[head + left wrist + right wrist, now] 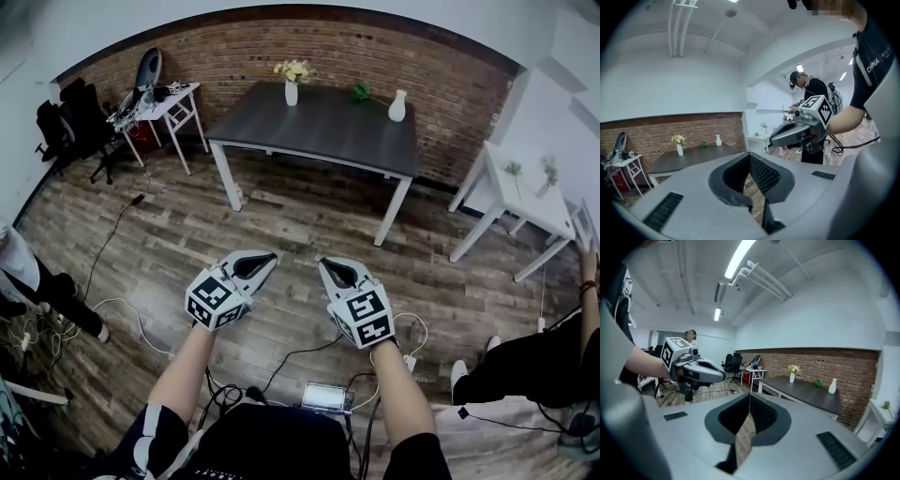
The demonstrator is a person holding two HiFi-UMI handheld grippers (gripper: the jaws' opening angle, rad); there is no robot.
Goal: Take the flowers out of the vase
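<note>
**A:** Where are the yellow flowers [294,69]?
**B:** In the small white vase [292,93] on the dark surface [319,127], far ahead of the left tongs [269,257] and right tongs [325,265]. Both are pinched together, empty.

Dark table [319,127] stands against the brick wall [234,56]. Off to the left there's a cluttered white table [178,98], with black chairs [80,122] just beside it. Over on the right, another white table [520,197] carries small plants [514,170]. Cables [122,234] snake across the wood floor [300,234]. A bystander [525,366] is at the right edge.
</note>
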